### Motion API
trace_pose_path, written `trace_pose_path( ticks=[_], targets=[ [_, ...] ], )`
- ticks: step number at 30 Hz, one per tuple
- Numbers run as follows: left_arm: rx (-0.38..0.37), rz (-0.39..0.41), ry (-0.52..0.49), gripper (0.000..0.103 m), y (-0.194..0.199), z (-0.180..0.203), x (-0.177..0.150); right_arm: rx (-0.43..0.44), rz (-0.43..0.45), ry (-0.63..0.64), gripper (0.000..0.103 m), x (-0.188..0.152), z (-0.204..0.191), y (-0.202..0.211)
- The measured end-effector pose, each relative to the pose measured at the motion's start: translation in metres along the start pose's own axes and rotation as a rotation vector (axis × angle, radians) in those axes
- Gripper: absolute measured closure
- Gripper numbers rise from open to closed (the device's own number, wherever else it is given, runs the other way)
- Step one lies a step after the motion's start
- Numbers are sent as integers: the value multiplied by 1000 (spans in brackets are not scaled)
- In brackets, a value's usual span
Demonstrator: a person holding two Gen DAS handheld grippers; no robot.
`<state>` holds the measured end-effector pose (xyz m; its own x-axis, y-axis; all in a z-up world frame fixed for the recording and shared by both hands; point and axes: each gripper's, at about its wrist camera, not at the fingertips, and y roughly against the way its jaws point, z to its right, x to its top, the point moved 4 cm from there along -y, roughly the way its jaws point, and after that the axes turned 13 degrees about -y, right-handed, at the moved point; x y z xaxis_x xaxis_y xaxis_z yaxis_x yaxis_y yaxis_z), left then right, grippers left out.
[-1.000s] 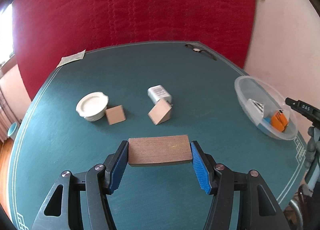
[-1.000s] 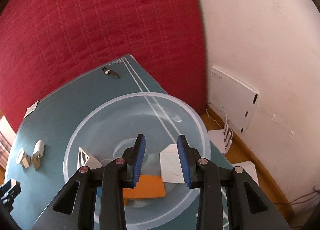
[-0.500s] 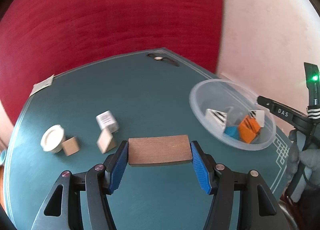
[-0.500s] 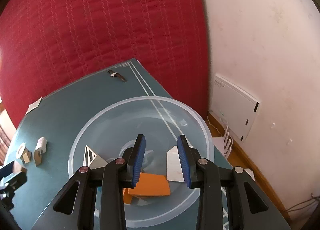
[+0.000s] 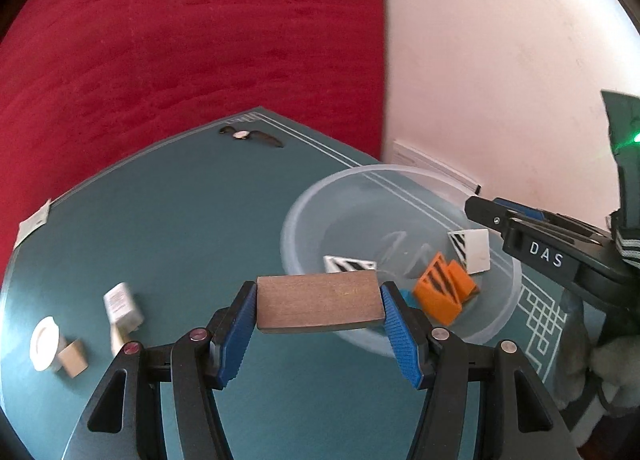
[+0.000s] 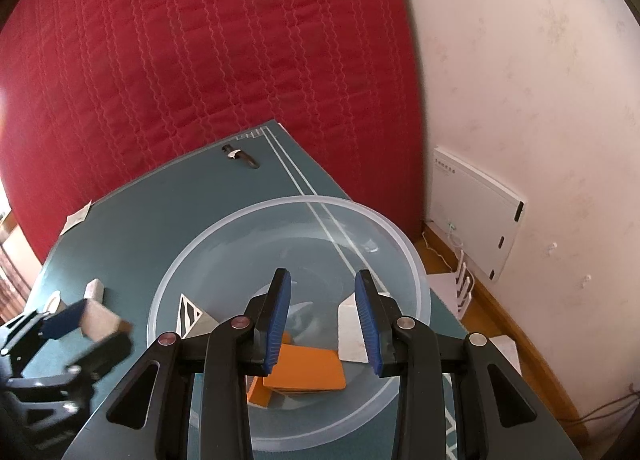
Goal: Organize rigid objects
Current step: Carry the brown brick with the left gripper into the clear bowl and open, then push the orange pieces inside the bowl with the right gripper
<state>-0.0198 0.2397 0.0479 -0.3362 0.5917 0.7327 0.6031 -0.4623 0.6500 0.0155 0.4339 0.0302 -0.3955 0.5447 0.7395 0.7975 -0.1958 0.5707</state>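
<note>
Left wrist view: our left tool (image 5: 319, 310) clamps a flat wooden block (image 5: 318, 302) between ribbed blue pads, above the clear plastic bowl's (image 5: 304, 204) near rim. Our right tool (image 6: 323, 324) hangs nearly closed, empty, over the bowl on the smooth teal bench (image 5: 168, 220).

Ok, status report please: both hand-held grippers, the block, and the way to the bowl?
Left hand-held gripper shut on wood block, near bowl. Right hand-held gripper empty, jaws near shut, above bowl, may obstruct.
</note>
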Motion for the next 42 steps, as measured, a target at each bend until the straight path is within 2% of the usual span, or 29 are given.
trace_pose_path(
  ticks=[16, 17, 18, 20, 32, 42],
  targets=[
    [-31, -6, -53, 39, -29, 17, 24, 3, -1, -29, 68, 2, 4, -2],
    [-34, -6, -55, 36, -31, 18, 25, 3, -1, -28, 68, 2, 4, -2],
    [-35, -3, -55, 25, -32, 17, 27, 2, -1, -29, 68, 2, 5, -2],
    [-20, 12, -45, 11, -32, 14, 28, 2, -2, -31, 68, 2, 5, -2],
    [31, -12, 18, 11, -28, -15, 6, 1, -11, -12, 68, -4, 1, -2],
    [38, -40, 18, 11, -21, -14, -12, 4, -14, -3, 68, -7, 1, -1]
  ],
)
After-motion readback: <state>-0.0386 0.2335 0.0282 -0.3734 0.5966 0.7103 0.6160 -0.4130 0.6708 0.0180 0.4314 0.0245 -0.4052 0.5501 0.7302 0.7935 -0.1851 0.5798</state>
